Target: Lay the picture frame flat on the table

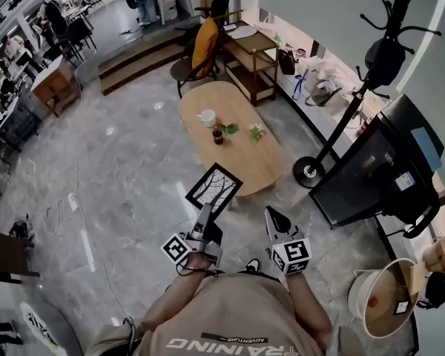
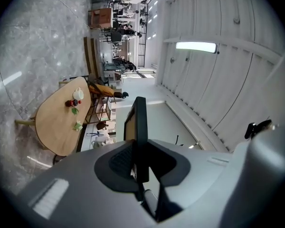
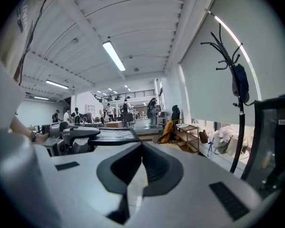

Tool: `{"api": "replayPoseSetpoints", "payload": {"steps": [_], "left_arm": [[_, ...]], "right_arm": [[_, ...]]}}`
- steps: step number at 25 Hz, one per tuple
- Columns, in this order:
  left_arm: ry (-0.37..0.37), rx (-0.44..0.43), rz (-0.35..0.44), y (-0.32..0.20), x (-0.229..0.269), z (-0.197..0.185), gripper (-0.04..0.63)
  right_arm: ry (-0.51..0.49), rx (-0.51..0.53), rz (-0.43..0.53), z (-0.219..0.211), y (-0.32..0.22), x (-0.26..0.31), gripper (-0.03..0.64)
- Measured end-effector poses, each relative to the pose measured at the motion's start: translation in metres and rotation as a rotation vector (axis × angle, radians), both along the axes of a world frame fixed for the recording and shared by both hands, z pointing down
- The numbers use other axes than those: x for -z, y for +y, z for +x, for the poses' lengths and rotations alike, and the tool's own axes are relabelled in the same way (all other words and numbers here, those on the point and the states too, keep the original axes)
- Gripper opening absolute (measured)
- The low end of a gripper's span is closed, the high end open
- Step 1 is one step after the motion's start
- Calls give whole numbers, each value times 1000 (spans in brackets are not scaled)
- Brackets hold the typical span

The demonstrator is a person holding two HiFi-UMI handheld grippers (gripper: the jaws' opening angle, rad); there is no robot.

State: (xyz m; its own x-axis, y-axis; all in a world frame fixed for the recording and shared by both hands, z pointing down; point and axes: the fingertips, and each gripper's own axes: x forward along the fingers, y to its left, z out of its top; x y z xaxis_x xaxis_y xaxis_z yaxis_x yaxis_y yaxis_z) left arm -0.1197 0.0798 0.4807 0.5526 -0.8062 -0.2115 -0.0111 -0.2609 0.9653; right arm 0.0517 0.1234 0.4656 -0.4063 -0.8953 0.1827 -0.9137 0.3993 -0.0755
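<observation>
While the left hand-held gripper [image 1: 205,213] clamps the black rectangular picture frame [image 1: 214,188] aloft, near the oval wooden bench [image 1: 261,165], the right hand-held gripper [image 1: 275,216] is closed, empty; laying flat is not yet done.

There are two tools, a left tool [image 1: 205,212] and a right tool [image 1: 274,213]. There is one picture frame [image 1: 213,188], one counter [image 1: 245,158], one white cup [image 1: 207,117], one small red thing [image 1: 217,134], two green leafy bits [image 1: 229,129] and one coat stand [image 1: 354,95].
</observation>
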Motion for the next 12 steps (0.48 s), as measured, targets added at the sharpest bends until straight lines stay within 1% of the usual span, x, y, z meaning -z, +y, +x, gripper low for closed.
{"api": "replayPoseSetpoints", "payload": {"steps": [3,7,10,12], "left_arm": [[-6,28,-1,-17,-3,10,71],[3,41,-7,-38,-3,29,71],[-14,46,-32,-49,-10,34,71],[-21,46,-32,-58,-11,36,71]], "right_arm": [[3,27,-2,12,-19,-3,5],[-7,42,-18,30,-42,-8,5],[-16,48,-28,34,-55,-12,5],[-18,55,-26,35,-67,-11,5]]}}
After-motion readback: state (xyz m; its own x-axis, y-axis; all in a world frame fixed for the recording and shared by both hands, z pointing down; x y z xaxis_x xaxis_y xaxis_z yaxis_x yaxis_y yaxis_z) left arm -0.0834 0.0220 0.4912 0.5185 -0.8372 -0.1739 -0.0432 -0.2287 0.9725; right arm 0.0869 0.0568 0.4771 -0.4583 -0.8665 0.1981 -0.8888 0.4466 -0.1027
